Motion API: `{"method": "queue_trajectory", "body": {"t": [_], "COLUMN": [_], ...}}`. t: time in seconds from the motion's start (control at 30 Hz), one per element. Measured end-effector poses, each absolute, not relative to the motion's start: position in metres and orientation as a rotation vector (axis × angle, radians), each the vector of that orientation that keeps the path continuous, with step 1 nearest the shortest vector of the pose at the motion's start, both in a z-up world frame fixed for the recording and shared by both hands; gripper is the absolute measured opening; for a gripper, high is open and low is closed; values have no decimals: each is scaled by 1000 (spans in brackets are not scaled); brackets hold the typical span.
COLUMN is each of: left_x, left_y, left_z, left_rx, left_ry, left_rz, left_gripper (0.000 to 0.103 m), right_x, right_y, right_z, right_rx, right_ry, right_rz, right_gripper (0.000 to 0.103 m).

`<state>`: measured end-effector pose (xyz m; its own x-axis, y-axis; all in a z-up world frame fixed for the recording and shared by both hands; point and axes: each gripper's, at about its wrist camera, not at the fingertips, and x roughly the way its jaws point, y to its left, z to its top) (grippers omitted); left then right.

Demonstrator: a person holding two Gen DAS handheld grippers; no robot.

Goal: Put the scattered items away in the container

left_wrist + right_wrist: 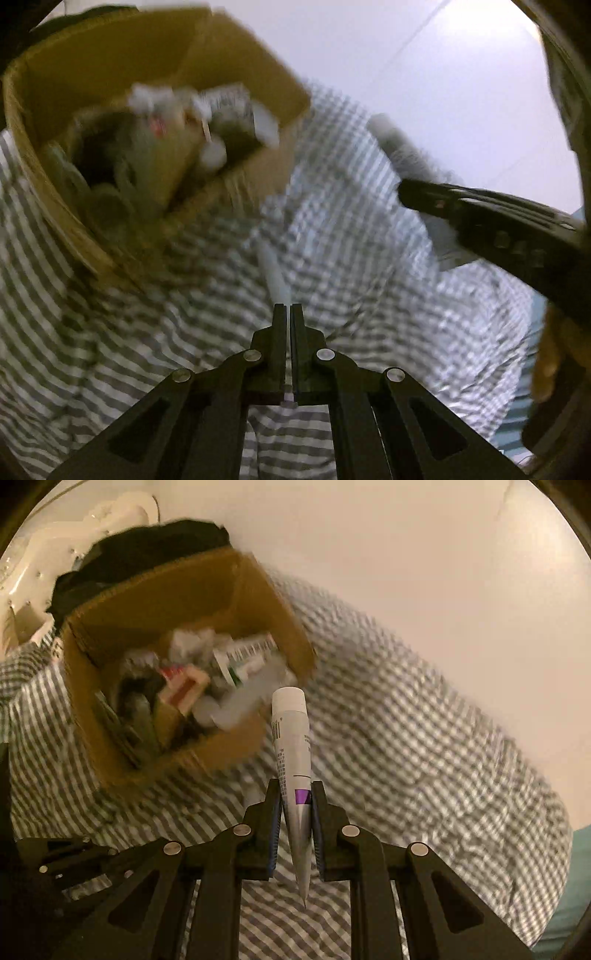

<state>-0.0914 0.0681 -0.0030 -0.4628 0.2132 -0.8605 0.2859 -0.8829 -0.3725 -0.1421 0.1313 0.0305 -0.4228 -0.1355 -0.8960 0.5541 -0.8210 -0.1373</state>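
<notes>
In the left wrist view the left claw (287, 309) is closed with nothing between its fingers, above a grey and white checked cloth (147, 350). Ahead of it to the left stands the cardboard box (236, 51), open and already holding many small things. To the right of this claw the right claw (410, 192) comes in from the side, and a blurred pale tube (397, 142) sticks out past its tips. In the right wrist view the right claw (297, 794) stands narrow and grips the tube (291, 731) near its flat crimped end, so the white cap (289, 699) points forward; the box (273, 602) is ahead and to the left of the claw, near the cap. The tube looks light and soft, with a smooth skin that I think may slip. The flat lower part seems the best place to hold, because the round body would squash.
</notes>
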Motion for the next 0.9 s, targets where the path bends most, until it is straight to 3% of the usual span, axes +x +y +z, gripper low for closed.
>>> {"method": "queue_trajectory", "body": {"t": [0.1, 0.23, 0.27, 0.33, 0.37, 0.43, 0.63, 0.9], "left_x": [-107, -128, -132, -145, -150, -157, -145, -120], "left_y": [84, 98, 101, 107, 109, 113, 107, 88], "left_z": [-41, -77, -83, -96, -101, -106, -89, 0], "left_rx": [1664, 1692, 1678, 1678, 1680, 1680, 1684, 1520], "left_ry": [713, 686, 674, 646, 613, 557, 613, 758], "left_rz": [-2494, -2412, -2400, -2393, -2394, -2403, -2460, -2611], "left_gripper": [3, 43, 45, 45, 38, 14, 9, 9], "right_x": [-149, -162, -164, -169, -171, -174, -173, -152], "right_y": [160, 194, 200, 211, 215, 221, 226, 180], "right_z": [-4, -48, -57, -73, -81, -93, -93, -10], "right_rx": [1442, 1518, 1525, 1548, 1557, 1576, 1588, 1451], "right_ry": [564, 504, 496, 483, 481, 476, 464, 540], "right_rz": [-2250, -2224, -2224, -2207, -2202, -2190, -2196, -2237], "right_gripper": [14, 14, 14, 14, 14, 14, 14, 14]}}
